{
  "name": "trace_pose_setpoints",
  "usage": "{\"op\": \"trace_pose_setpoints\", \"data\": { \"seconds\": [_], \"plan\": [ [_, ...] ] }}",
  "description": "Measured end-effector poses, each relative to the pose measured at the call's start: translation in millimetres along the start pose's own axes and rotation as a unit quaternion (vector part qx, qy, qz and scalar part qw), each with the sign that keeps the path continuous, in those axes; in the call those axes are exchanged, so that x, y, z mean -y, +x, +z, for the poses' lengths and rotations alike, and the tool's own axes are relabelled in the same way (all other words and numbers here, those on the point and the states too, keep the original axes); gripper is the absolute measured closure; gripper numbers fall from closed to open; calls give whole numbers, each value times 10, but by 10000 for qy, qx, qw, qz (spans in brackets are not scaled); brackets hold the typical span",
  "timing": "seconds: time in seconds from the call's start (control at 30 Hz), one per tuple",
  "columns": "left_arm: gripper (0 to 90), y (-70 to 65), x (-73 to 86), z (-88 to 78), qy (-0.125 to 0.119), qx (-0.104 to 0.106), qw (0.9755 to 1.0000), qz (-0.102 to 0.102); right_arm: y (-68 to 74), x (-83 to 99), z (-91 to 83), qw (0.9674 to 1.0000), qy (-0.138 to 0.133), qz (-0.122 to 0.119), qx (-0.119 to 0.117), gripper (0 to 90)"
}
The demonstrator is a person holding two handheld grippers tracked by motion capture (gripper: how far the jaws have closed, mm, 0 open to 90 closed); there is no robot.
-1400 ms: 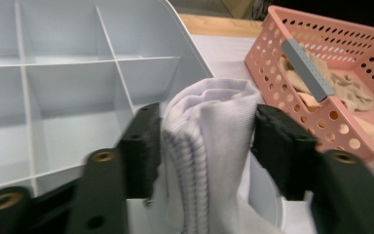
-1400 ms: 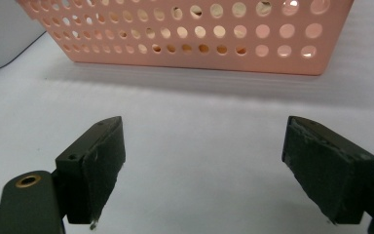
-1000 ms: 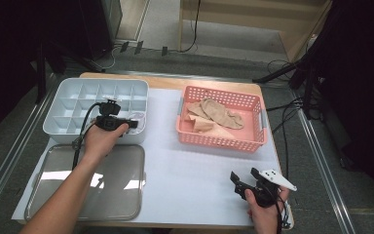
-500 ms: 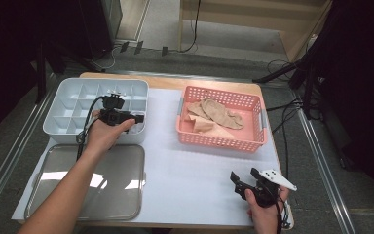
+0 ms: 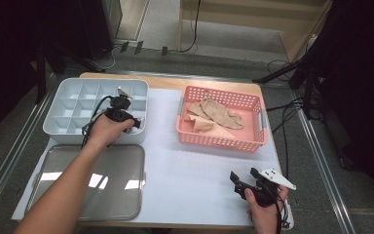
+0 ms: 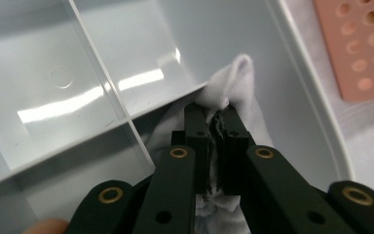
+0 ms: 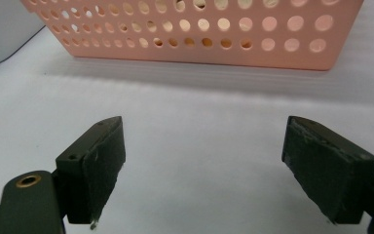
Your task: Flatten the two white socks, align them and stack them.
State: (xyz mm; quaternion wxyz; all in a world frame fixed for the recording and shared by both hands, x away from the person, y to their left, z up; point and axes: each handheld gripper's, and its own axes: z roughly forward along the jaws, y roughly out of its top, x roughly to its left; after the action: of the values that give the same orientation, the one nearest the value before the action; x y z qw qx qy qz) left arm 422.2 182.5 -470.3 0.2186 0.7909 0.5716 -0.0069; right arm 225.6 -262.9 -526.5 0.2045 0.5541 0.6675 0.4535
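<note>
left gripper (image 6: 217, 114) pinching white cloth (image 6: 238, 78) in divider tray (image 5: 63, 105); right gripper (image 7: 204, 165) agape, pink basket (image 7: 224, 34) ahead.

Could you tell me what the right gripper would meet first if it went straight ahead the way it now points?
The right gripper, jaws open and empty, points across bare white mat at the pink basket. Nothing lies between, so it would probably meet the basket's perforated near wall first, though its height over the mat is hard to judge.

— where was i working?
— in a lab or test room, i'd say: my table (image 5: 175, 195) stood framed by metal rails (image 5: 316, 146), loose cables (image 5: 285, 112) trailed over the grey floor (image 5: 170, 58), and plain wooden shelving (image 5: 253, 14) stood behind.
</note>
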Motion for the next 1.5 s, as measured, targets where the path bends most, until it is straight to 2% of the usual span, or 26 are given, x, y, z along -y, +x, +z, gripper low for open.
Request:
{"op": "trace_pose_setpoints", "data": {
  "seconds": [0.03, 0.2, 0.27, 0.3, 0.37, 0.4, 0.43, 0.5, 0.53, 0.57, 0.6, 0.63, 0.67, 0.7, 0.73, 0.77, 0.8, 0.9, 0.93, 1.0, 1.03, 1.07, 1.27, 1.37, 1.43, 1.5],
  "plan": [
    [876, -46, -26, 18, 87, -166, 9998, 88, 2, 1, 5, 10000, 5, -9, 0, 165],
    [876, -107, -35, 41, 125, -407, 9987, 284, -2, 2, 9, 10000, 27, -20, -11, 165],
    [848, -92, 25, 4, -105, -368, 9985, 389, -4, 2, 9, 10000, 30, -3, -1, 165],
    [820, -79, 103, -59, -427, -316, 9975, 463, -5, 2, 7, 10000, 27, 15, -2, 165],
    [725, -62, 163, -102, -657, -295, 9964, 457, -8, 2, 7, 10000, 30, 39, -5, 165],
    [686, -27, 211, -146, -827, -98, 9957, 397, -9, 2, 9, 10000, 31, 34, -5, 166],
    [630, 8, 298, -214, -1145, 251, 9926, 328, -8, 1, 11, 10000, 43, 23, 9, 165],
    [501, -6, 378, -277, -1378, 429, 9889, 355, 1, 0, 14, 10000, 42, 12, 30, 166],
    [426, -6, 378, -277, -1378, 429, 9889, 355, 1, 0, 14, 10000, 42, 12, 30, 166],
    [362, -7, 460, -345, -1650, 655, 9837, 271, 3, 0, 17, 10000, 40, -1, 32, 165],
    [323, -7, 460, -345, -1650, 655, 9837, 271, 3, 0, 17, 10000, 40, -1, 32, 165],
    [283, -19, 548, -424, -1983, 692, 9772, 314, 3, 0, 18, 10000, 40, -2, 29, 165],
    [232, -19, 548, -424, -1983, 692, 9772, 314, 3, 0, 18, 10000, 40, -2, 29, 165],
    [182, -30, 640, -491, -2286, 767, 9699, 345, 4, 0, 19, 10000, 47, -2, 35, 165],
    [147, -30, 640, -491, -2286, 767, 9699, 345, 4, 0, 19, 10000, 47, -2, 35, 165],
    [128, -34, 734, -552, -2548, 659, 9640, 377, 6, 1, 19, 10000, 40, -10, 34, 165],
    [104, -31, 795, -583, -2694, 591, 9605, 373, 6, 1, 18, 10000, 32, -11, 33, 165],
    [14, -18, 992, -638, -2966, 493, 9526, 460, 1, 2, 15, 10000, 26, -8, 26, 165],
    [8, -18, 992, -638, -2966, 493, 9526, 460, 1, 2, 15, 10000, 26, -8, 26, 165],
    [8, 8, 1207, -677, -3217, 254, 9454, 453, 5, 1, 18, 10000, 26, -8, 28, 165],
    [8, 8, 1207, -677, -3217, 254, 9454, 453, 5, 1, 18, 10000, 26, -8, 28, 165],
    [8, 22, 1272, -687, -3283, 234, 9431, 465, 10, 1, 17, 10000, 40, -5, 45, 165],
    [7, 48, 1638, -693, -3474, 141, 9362, 520, 10, 0, 17, 10000, 32, 15, 75, 165],
    [7, 63, 1811, -678, -3598, 291, 9313, 490, 8, 1, 16, 10000, 16, -10, 76, 165],
    [7, 64, 1895, -647, -3585, 291, 9316, 529, 9, 2, 11, 10000, 16, -13, 81, 165],
    [7, 60, 1966, -593, -3447, 219, 9367, 573, 7, 3, 9, 10000, 2, -23, 81, 165]
  ]
}}
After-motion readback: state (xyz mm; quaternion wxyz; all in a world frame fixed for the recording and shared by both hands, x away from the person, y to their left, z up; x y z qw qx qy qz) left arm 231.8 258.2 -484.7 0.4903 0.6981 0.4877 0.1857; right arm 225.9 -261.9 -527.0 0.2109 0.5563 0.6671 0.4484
